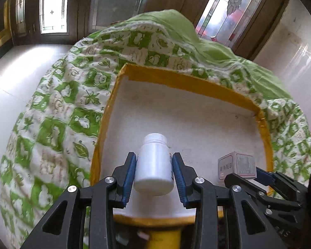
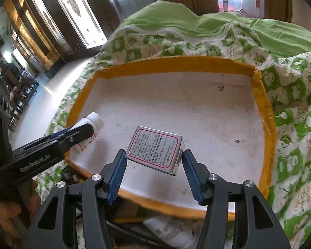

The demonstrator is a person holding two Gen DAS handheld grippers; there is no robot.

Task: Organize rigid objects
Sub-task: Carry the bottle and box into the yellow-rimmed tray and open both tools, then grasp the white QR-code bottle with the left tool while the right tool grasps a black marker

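Left wrist view: left gripper (image 1: 154, 169) clamps a white bottle (image 1: 154, 166); right gripper (image 2: 154, 164) clamps a small box (image 2: 155, 149) above the yellow-rimmed tray (image 2: 176, 62).

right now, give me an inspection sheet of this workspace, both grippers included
surface: green-and-white patterned cloth under a shallow yellow-rimmed tray with a white, lightly stained floor
job's things: white bottle and small printed box, both held above the tray
clutter: papers or packaging below the tray's near edge, too blurred to identify
grippers: left gripper shut on the bottle; right gripper shut on the box
cables: nothing seen
surroundings: wooden doors with patterned glass panels, pale glossy floor
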